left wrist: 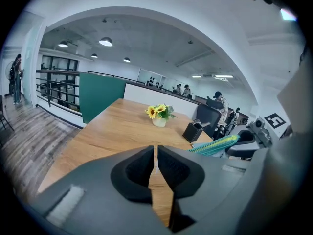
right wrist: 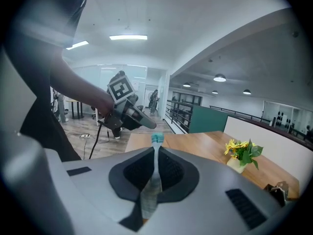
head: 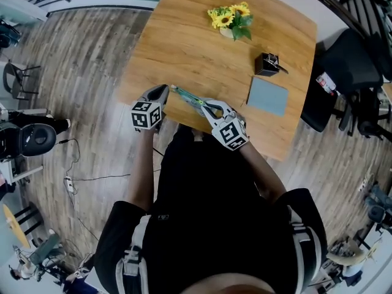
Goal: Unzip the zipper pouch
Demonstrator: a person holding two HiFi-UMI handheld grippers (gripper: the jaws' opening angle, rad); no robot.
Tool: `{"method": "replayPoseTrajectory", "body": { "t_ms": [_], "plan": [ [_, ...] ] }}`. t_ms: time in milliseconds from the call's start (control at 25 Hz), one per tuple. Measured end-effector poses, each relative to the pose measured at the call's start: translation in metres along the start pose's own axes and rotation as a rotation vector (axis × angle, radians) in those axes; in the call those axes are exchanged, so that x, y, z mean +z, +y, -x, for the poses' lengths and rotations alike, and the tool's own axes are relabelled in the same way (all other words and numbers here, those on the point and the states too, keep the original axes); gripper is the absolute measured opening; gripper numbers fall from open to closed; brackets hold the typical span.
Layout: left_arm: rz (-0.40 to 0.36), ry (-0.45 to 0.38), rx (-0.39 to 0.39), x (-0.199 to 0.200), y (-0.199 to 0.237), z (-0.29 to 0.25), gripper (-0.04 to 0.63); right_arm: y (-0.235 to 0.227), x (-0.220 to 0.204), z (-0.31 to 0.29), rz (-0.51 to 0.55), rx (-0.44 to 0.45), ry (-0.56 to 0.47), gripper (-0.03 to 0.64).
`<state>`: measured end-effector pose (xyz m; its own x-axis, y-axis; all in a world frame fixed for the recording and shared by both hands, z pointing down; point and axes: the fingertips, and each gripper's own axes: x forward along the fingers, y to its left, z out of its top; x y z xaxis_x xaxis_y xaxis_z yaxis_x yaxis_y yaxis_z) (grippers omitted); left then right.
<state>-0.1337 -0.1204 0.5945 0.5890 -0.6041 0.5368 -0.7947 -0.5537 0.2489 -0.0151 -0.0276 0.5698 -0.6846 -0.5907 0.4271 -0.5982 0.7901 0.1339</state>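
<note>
A slim green striped zipper pouch (head: 187,97) hangs in the air over the front edge of the wooden table (head: 202,54). My right gripper (head: 205,106) is shut on its right end; in the right gripper view the thin fabric (right wrist: 152,185) stands pinched between the pads of the gripper (right wrist: 156,153). My left gripper (head: 164,90) sits just left of the pouch's other end, apart from it. In the left gripper view the left gripper (left wrist: 156,151) shows only a narrow slit with bare table behind it. The pouch (left wrist: 215,145) lies off to its right.
On the table farther back are a small pot of sunflowers (head: 231,21), a black pen holder (head: 267,64) and a grey-blue pad (head: 267,96). A black chair (head: 343,72) stands at the table's right side. Wood floor lies to the left.
</note>
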Motion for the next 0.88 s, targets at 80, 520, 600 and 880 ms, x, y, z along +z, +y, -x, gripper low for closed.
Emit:
{"method": "replayPoseTrajectory", "body": {
  "t_ms": [80, 520, 600, 880],
  "plan": [
    [0.002, -0.017, 0.002, 0.005, 0.008, 0.004, 0.031, -0.002, -0.001, -0.004, 0.001, -0.011, 0.011, 0.009],
    [-0.084, -0.099, -0.071, 0.022, 0.030, 0.013, 0.000, -0.021, 0.008, -0.027, -0.044, -0.122, 0.026, 0.009],
    [-0.097, -0.094, -0.095, 0.022, 0.032, 0.011, 0.002, -0.026, 0.011, -0.031, -0.059, -0.147, 0.017, 0.009],
    [-0.132, -0.077, -0.167, 0.025, 0.046, 0.006, 0.001, -0.035, 0.020, -0.046, -0.094, -0.224, 0.023, 0.009]
  ]
}}
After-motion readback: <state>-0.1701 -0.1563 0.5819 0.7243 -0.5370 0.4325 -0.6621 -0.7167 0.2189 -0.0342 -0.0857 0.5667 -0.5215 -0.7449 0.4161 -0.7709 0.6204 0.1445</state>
